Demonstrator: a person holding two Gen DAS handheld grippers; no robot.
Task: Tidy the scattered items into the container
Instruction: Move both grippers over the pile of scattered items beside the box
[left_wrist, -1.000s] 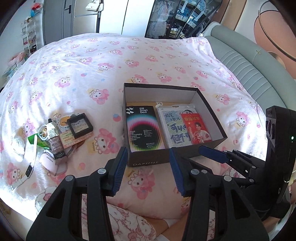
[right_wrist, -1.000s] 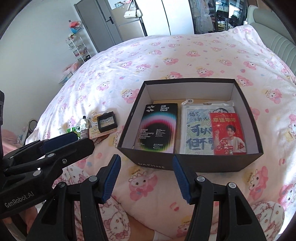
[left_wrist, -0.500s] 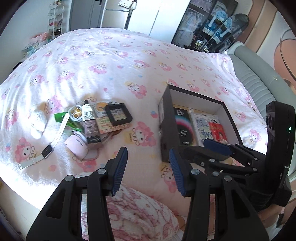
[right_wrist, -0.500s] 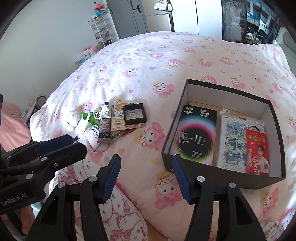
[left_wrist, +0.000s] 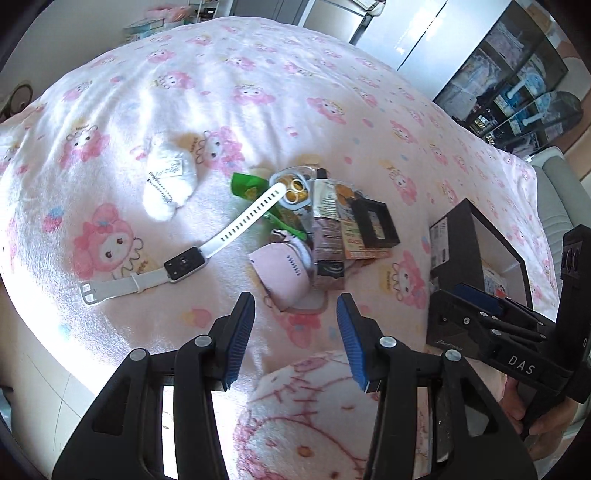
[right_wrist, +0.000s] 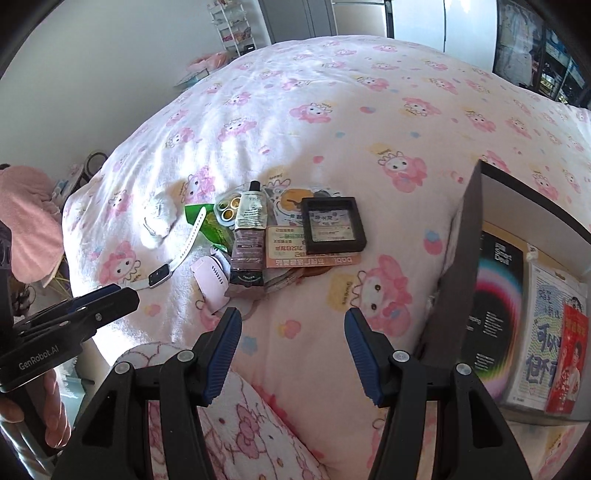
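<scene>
- The left gripper (left_wrist: 295, 332) hung above the bedspread (left_wrist: 258, 92) with its blue-padded fingers (left_wrist: 240, 336) spread wide, nothing between them.
- Straight ahead of those fingertips lay the pile of scattered items: a pink pouch (left_wrist: 280, 271) nearest, a brown tube (left_wrist: 327, 240) just beyond to the right.
- The white watch (left_wrist: 184, 264) stretched out ahead and to the left of the left finger, its strap running up towards a green packet (left_wrist: 245, 184).
- A small white plush (left_wrist: 166, 179) sat further out on the left, apart from the pile.
- A black framed case (left_wrist: 376, 227) rested on an orange card (left_wrist: 354, 243), ahead and right of the right finger.
- The right gripper (right_wrist: 293, 349) was likewise wide apart and empty, poised over the bedspread.
- Beyond its left finger sat the tube (right_wrist: 248, 243); the black framed case (right_wrist: 332, 225) lay dead ahead between the two fingers' lines.
- The dark box (right_wrist: 465, 240) stood off to the right of the right finger, holding a black packet (right_wrist: 495, 299), a white printed packet (right_wrist: 543, 332) and a red card (right_wrist: 569, 362).
- The other gripper poked in at the left edge of the right wrist view.
</scene>
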